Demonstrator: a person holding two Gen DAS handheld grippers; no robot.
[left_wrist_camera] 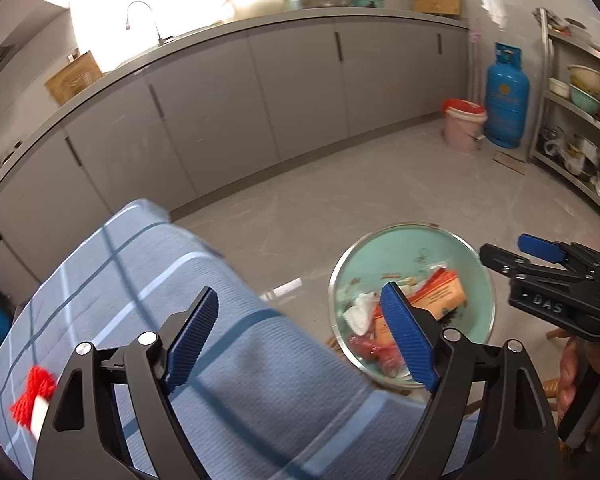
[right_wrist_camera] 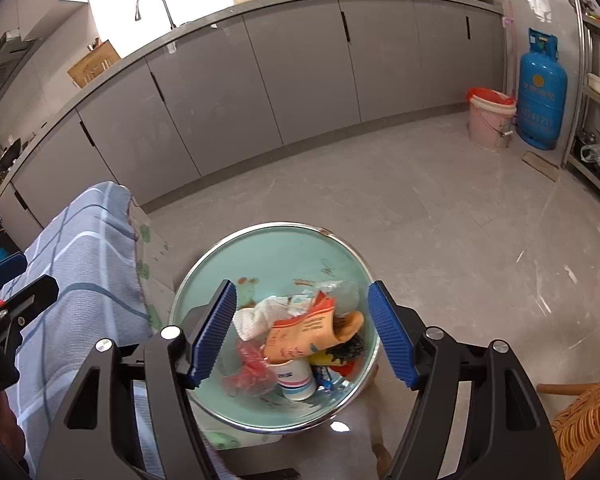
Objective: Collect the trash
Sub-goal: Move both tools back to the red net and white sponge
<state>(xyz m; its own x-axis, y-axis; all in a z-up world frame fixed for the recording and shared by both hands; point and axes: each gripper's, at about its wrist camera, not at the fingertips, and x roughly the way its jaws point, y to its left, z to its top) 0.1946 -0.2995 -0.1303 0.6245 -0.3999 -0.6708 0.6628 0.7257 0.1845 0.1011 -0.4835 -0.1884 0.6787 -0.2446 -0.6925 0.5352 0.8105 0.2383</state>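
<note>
A mint-green metal basin [right_wrist_camera: 268, 248] sits beside a table draped in a blue checked cloth [left_wrist_camera: 236, 360]. The basin holds trash: an orange wrapper [right_wrist_camera: 300, 336], a white tissue [right_wrist_camera: 256, 320], red plastic [right_wrist_camera: 248, 372], a paper cup [right_wrist_camera: 296, 380] and clear film [right_wrist_camera: 340, 292]. My right gripper [right_wrist_camera: 304, 332] hangs open right over this pile, with nothing between its pads. My left gripper [left_wrist_camera: 300, 336] stands open over the cloth, left of the basin [left_wrist_camera: 400, 244], and is empty. A red tasselled item with a white end [left_wrist_camera: 34, 392] lies on the cloth at lower left. The right gripper [left_wrist_camera: 516, 254] shows at the right edge.
Grey cabinets [left_wrist_camera: 300, 92] under a counter with a tap [left_wrist_camera: 140, 16] run along the far wall. A pink bucket [right_wrist_camera: 490, 124], a blue gas cylinder [right_wrist_camera: 542, 96] and a metal shelf [left_wrist_camera: 572, 120] stand at far right. A wicker chair [right_wrist_camera: 584, 420] is at lower right.
</note>
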